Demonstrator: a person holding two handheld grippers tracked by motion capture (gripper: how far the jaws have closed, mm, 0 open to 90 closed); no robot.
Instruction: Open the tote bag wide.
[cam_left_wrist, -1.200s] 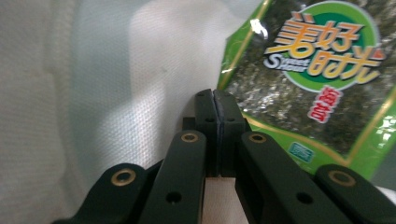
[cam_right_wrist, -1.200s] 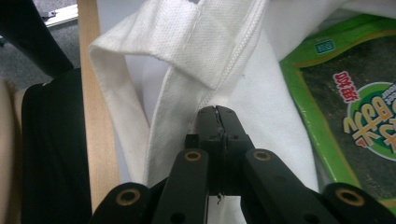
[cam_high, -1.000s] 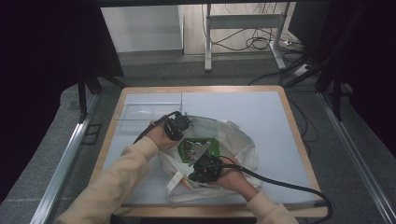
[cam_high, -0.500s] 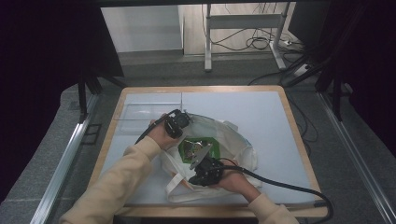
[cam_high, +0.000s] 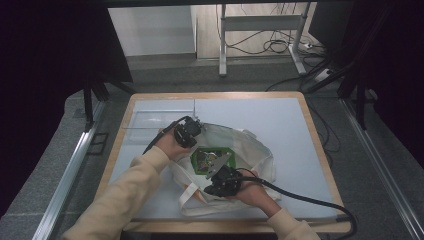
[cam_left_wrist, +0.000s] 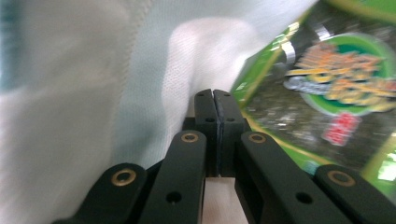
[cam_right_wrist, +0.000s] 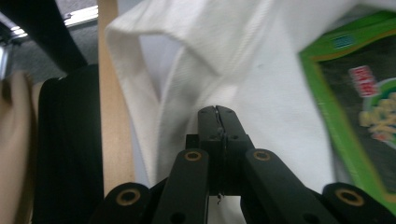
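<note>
A white cloth bag (cam_high: 255, 150) lies crumpled on the pale blue table top (cam_high: 280, 115). A green snack packet (cam_high: 210, 159) shows in its mouth. My left gripper (cam_high: 192, 134) is at the bag's far-left rim, jaws pressed together (cam_left_wrist: 215, 95) against the white cloth (cam_left_wrist: 140, 70), with the packet (cam_left_wrist: 336, 84) just to the right. My right gripper (cam_high: 210, 186) is at the bag's near side, also shut (cam_right_wrist: 217, 112), its tips pinching the bag's hemmed edge (cam_right_wrist: 187, 56). The packet's green border (cam_right_wrist: 336, 121) lies to the right of those jaws.
The table's wooden rim (cam_high: 215, 95) frames the top, and its near edge (cam_right_wrist: 112, 116) runs close beside my right gripper. A clear sheet (cam_high: 155, 120) lies at the far left. A black cable (cam_high: 310, 200) trails right. Stand legs and cables (cam_high: 270, 45) sit beyond.
</note>
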